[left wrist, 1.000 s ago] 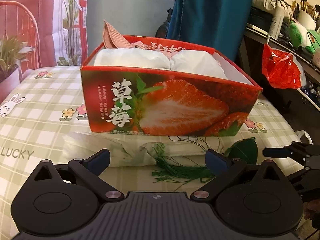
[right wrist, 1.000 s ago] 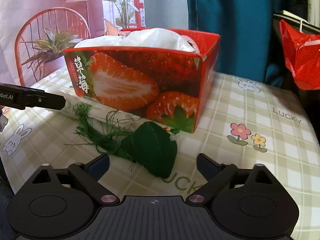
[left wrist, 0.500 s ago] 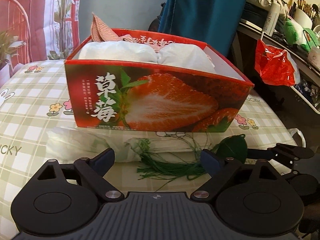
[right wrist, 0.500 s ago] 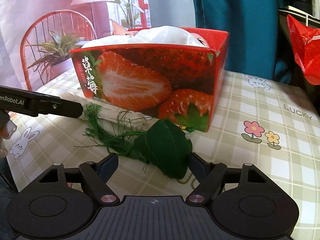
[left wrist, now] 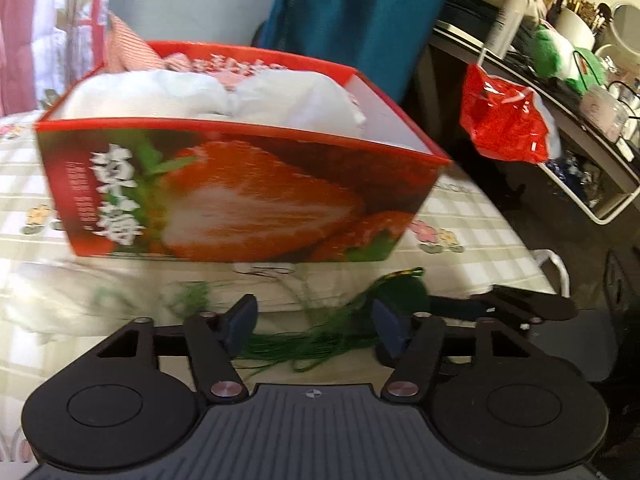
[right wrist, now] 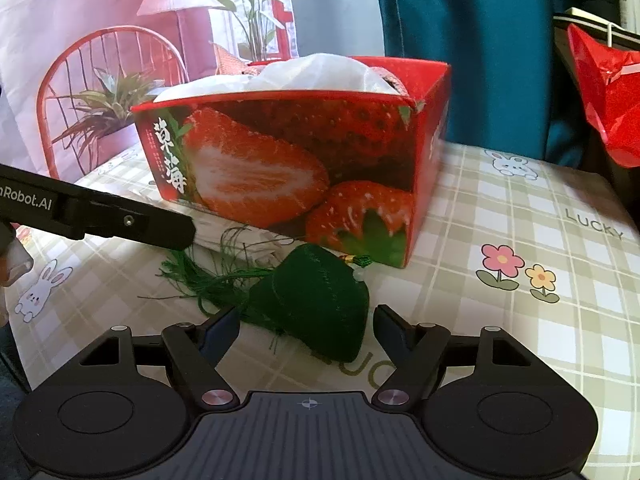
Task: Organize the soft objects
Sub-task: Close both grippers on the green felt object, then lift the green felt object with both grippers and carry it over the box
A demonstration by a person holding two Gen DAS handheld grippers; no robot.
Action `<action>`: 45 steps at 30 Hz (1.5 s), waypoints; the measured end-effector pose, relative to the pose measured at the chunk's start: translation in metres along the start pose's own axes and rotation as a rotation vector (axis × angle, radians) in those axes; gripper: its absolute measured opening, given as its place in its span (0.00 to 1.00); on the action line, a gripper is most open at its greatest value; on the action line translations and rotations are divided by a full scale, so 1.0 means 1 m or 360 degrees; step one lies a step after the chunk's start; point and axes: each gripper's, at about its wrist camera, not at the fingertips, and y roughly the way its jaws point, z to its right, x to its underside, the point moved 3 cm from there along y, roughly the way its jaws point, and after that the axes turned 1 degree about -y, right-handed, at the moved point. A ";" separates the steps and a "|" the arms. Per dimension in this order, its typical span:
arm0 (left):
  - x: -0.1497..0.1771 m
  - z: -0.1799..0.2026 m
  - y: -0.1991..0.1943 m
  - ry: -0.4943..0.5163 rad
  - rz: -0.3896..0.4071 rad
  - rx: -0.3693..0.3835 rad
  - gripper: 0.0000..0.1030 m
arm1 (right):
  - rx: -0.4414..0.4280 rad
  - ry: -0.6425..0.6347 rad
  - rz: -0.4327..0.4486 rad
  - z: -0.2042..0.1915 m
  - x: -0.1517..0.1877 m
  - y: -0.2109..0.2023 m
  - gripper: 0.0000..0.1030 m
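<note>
Green pouch (right wrist: 316, 300) is straddled by right gripper (right wrist: 308, 330), jaws just narrowed, not yet touching; it's lying on the tablecloth (right wrist: 520, 208) in front of strawberry box (right wrist: 280, 160). Left gripper (left wrist: 316, 322) is half-closed around tassel (left wrist: 300, 348), no pinch seen. Risk: threads could be snagged or dragged if lifts aren't synced.

The strawberry box (right wrist: 288, 168) blocks the way straight ahead, its front wall standing just behind the green sachet (right wrist: 316, 304) and already heaped with white bags (left wrist: 224, 92). Tassel threads (left wrist: 304, 344) trail across the desk (right wrist: 520, 216) between the 2 grippers. The left gripper (left wrist: 316, 324) reaches in from the left side, crowding that flank. To the right of the box the checked cloth lies bare. A red plastic bag (right wrist: 608, 92) hangs off that far edge.
</note>
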 end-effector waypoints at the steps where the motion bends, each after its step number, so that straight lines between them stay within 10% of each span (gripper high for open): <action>1: 0.000 0.002 0.003 -0.0004 -0.0010 0.0019 0.58 | -0.0004 -0.0003 -0.0002 0.001 0.000 0.001 0.57; 26: -0.006 0.003 0.056 -0.0095 -0.0143 0.0246 0.45 | -0.0024 0.0034 0.0064 -0.012 -0.006 0.020 0.48; 45: -0.055 0.036 -0.047 -0.0028 0.0201 0.0392 0.43 | 0.0053 -0.0046 0.0369 -0.037 -0.045 -0.060 0.47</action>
